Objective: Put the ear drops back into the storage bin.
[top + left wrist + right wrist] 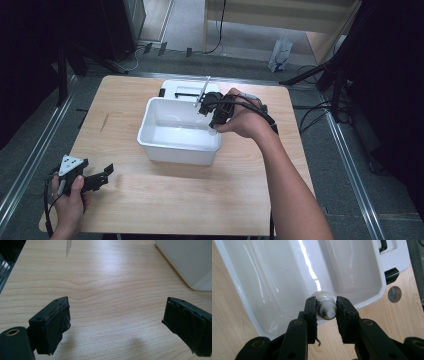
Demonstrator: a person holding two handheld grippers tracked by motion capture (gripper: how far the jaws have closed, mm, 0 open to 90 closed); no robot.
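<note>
My right gripper (326, 308) is shut on a small white bulb-shaped object (325, 307) with a ribbed neck, its rounded end pointing away from the camera. It hangs over the far right part of an empty white plastic bin (262, 290). In the high view the right gripper (207, 107) is above the bin (180, 152) near its back right corner. My left gripper (102, 175) rests low at the table's front left, open, with bare wood between its jaws (116, 325).
A white lid (185, 89) with black latches lies flat behind the bin. The bin's corner (190, 262) shows ahead of the left gripper. A round hole (394, 293) in the wooden tabletop (150, 200) sits beside the lid. Cables and stands ring the table.
</note>
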